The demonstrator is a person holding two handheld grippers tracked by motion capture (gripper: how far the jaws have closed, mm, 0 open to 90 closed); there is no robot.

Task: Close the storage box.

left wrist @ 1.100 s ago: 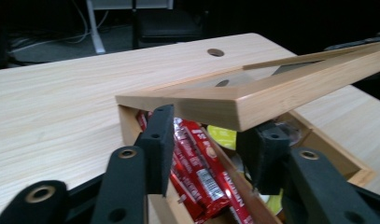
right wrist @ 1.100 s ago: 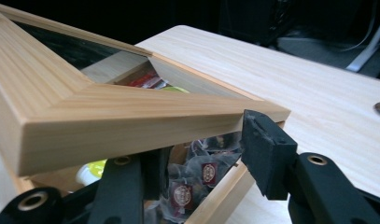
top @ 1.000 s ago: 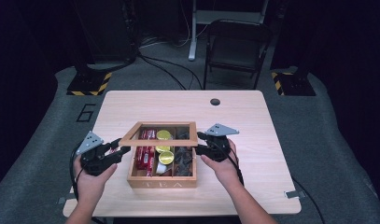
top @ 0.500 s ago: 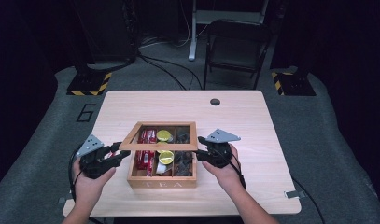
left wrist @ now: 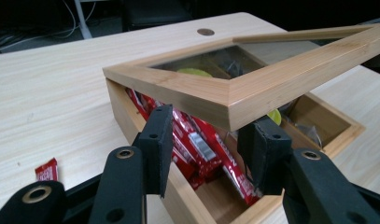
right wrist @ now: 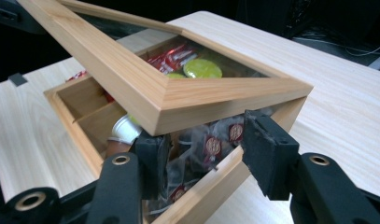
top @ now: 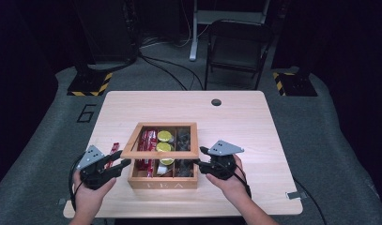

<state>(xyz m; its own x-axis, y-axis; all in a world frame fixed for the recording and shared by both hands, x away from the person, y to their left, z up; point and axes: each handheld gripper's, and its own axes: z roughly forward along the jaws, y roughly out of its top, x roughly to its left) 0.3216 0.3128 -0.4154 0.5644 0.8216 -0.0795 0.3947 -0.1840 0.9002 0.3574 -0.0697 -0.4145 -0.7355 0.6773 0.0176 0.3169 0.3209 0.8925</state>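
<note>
The square glass-paned light wooden lid, hovering skewed over the open wooden tea box near the table's front edge, rests on my left gripper and right gripper, both half-open beneath opposite corners—stiff, light, breakable, so I'd support its frame.

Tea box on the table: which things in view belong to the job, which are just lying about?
In the job:
- wooden tea box
- glass-paned lid, raised on both grippers
- left gripper
- right gripper

Lying about:
- loose red packet on the table
- folding chair
</note>
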